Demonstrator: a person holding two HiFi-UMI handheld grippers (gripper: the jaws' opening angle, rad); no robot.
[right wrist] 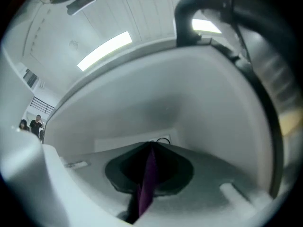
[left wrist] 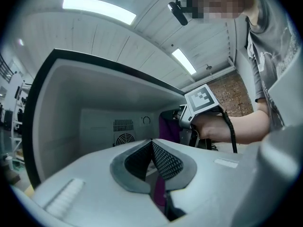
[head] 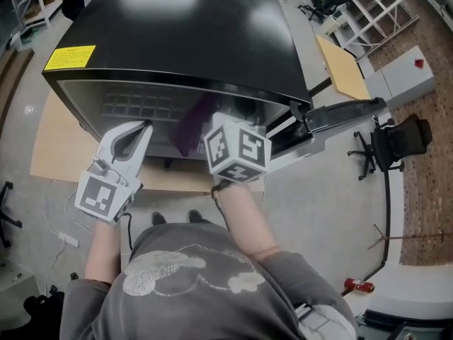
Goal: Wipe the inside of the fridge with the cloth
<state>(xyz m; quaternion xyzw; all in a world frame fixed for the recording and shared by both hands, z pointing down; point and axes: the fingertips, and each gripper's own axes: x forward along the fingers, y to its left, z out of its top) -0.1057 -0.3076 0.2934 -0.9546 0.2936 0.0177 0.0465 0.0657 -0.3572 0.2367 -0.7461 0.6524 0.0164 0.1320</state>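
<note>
Right gripper (right wrist: 150, 148) and left gripper (left wrist: 152, 143) both pinch cloth (right wrist: 147, 178), mid-frame in fridge (head: 184, 41); risk: dragging on wall pulls it free.

The fridge (head: 184, 34) stands on the bench (head: 56, 140), its door (head: 340, 112) swung open to the right. Both tools are at the open front: the left tool (head: 145, 126) at the left of the opening with its jaws together, and the right tool (right wrist: 151, 144) to its right, jaws closed on the cloth (head: 190, 129). The cloth hangs inside the fridge, between the two tools. A fan grille (left wrist: 124, 138) sits in the fridge's back wall. An office chair (head: 400, 140) stands on the floor right of the door, and a board (head: 343, 69) lies behind the door.
</note>
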